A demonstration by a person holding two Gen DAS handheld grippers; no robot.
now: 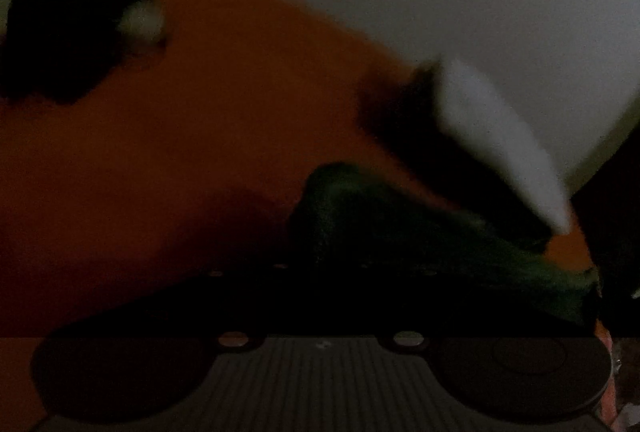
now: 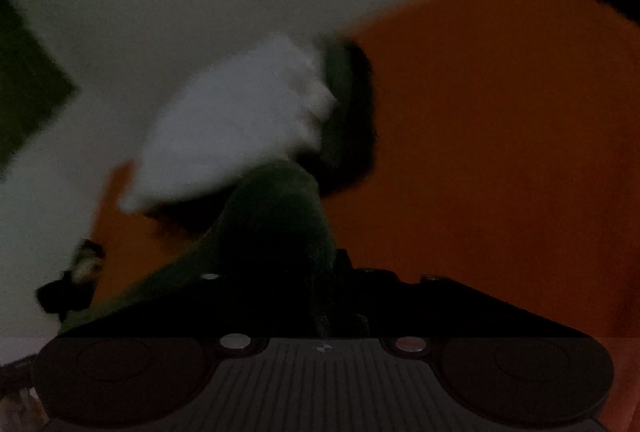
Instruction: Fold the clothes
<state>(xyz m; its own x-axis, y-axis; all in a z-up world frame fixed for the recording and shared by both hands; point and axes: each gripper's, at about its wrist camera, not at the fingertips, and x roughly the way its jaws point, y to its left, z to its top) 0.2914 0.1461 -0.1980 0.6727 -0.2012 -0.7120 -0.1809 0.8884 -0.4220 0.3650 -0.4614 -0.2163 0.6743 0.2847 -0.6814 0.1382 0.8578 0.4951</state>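
Though blur hides both grippers' fingers, orange cloth [image 1: 200,136] fills each view, grip unreadable

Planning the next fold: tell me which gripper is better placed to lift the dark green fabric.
Right, probably. The dark green fabric runs straight into the middle of the right gripper; in the left wrist view it lies off to one side. Both pictures are dark and blurred.

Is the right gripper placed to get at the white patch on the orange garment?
Probably yes: the white patch lies just ahead of the right gripper, though dark green fabric bunches between them on the orange garment.
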